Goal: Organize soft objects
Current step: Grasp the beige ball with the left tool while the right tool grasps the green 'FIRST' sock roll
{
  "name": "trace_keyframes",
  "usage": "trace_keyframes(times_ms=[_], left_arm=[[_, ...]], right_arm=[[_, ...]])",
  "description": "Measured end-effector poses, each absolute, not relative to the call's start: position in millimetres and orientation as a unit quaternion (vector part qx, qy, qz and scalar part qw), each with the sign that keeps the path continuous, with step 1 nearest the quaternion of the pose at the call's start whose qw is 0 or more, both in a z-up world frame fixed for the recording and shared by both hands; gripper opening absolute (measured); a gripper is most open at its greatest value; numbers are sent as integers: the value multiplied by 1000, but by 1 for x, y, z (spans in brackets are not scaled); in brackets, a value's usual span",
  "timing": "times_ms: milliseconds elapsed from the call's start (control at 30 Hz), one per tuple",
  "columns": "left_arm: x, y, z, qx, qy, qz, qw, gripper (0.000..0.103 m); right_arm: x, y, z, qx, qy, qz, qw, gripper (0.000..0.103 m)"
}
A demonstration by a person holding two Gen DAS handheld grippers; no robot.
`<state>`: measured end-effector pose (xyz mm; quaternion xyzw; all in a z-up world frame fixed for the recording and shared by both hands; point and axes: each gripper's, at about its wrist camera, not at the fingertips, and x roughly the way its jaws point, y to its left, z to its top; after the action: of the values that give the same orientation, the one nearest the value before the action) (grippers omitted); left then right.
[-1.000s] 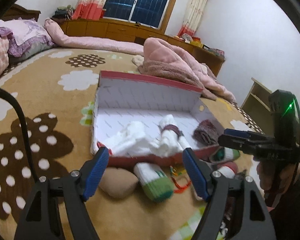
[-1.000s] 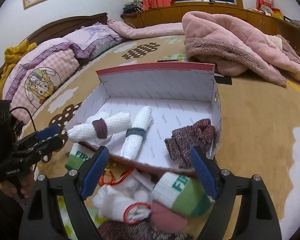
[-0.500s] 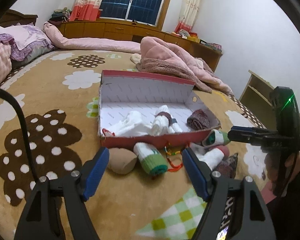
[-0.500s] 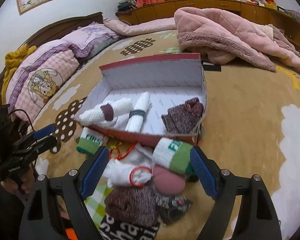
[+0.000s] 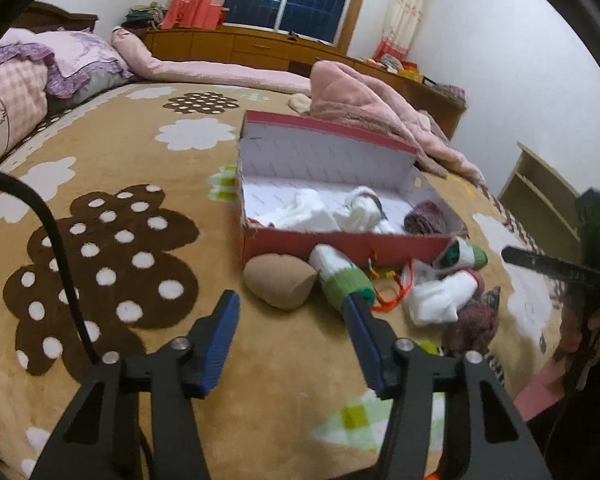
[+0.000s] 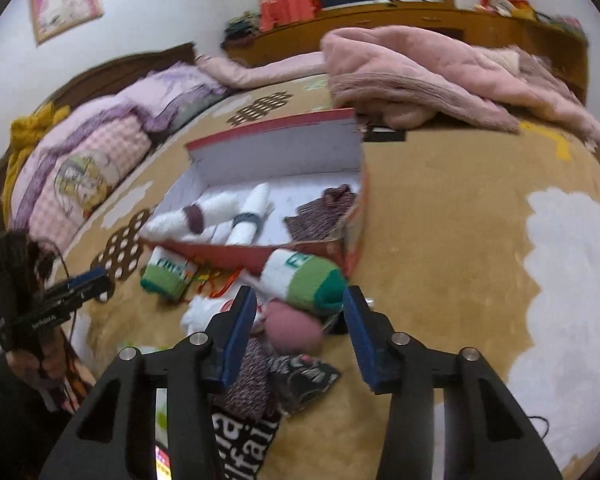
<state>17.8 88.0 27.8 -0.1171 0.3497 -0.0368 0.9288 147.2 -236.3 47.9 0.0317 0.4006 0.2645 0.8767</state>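
Observation:
A red shoe box (image 5: 340, 240) with a white inside lies on the tan flowered bedspread. It holds two white rolled socks (image 6: 192, 216) and a maroon knit piece (image 6: 324, 212). Before it lie a tan bundle (image 5: 278, 284), a white-and-green sock (image 5: 342, 276), a second one (image 6: 304, 280), a pink bundle (image 6: 296, 326) and white socks (image 5: 440, 296). My left gripper (image 5: 292, 308) hangs short of the tan bundle, its jaws closing on nothing. My right gripper (image 6: 298, 300) hovers over the pink bundle with its jaws closing; the pads do not touch it.
A pink quilt (image 6: 440, 72) is heaped behind the box, and pillows (image 6: 100, 152) line the headboard side. A black scarf with white letters (image 6: 244, 432) lies under the right gripper. A wooden shelf (image 5: 540, 192) stands beyond the bed's right edge.
Both grippers have drawn back from the box, so it and the pile look smaller. Both pairs of jaws have narrowed. Nothing was picked up.

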Motion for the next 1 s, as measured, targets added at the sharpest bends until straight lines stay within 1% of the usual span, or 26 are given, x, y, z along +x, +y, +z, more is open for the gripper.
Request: trace_keyframes(times_ms=[67, 167, 233, 267, 300, 367, 400, 433, 467, 533, 567, 633, 667, 767, 800, 1000], left_arm=[[24, 88, 30, -123, 344, -37, 930, 50], [38, 85, 29, -112, 343, -30, 932, 50], [48, 85, 21, -111, 354, -21, 928, 52], [53, 84, 16, -112, 363, -14, 925, 54], [59, 84, 8, -112, 377, -5, 919, 55], [67, 82, -3, -108, 393, -2, 913, 55], [69, 81, -8, -105, 396, 0, 912, 55], [70, 81, -10, -108, 394, -4, 913, 44], [70, 80, -10, -110, 391, -8, 914, 40], [69, 78, -7, -106, 385, -4, 917, 34], [68, 79, -4, -111, 380, -4, 918, 32], [66, 84, -1, -130, 370, -7, 920, 29], [64, 86, 1, -141, 366, -10, 920, 27], [57, 90, 12, -146, 353, -11, 924, 26], [55, 91, 17, -145, 349, -11, 926, 26], [40, 89, 45, -146, 326, -19, 934, 26]], right_arm=[[157, -242, 44, 55, 416, 260, 870, 47], [166, -243, 39, 61, 425, 259, 865, 47], [173, -243, 32, 59, 435, 249, 863, 49], [177, -245, 28, 69, 445, 248, 857, 54], [183, -248, 21, 88, 462, 249, 847, 62], [191, -253, 12, 123, 479, 249, 833, 67], [194, -254, 9, 134, 482, 252, 829, 67], [197, -256, 7, 143, 484, 257, 824, 67], [199, -256, 5, 153, 485, 263, 820, 67], [203, -256, 4, 169, 483, 278, 813, 67], [204, -255, 4, 172, 482, 280, 813, 64], [204, -251, 6, 169, 477, 286, 814, 43], [204, -249, 7, 165, 476, 289, 814, 24], [198, -237, 16, 130, 469, 300, 820, 16], [195, -236, 17, 125, 467, 301, 822, 15], [186, -243, 40, 141, 452, 304, 827, 15]])
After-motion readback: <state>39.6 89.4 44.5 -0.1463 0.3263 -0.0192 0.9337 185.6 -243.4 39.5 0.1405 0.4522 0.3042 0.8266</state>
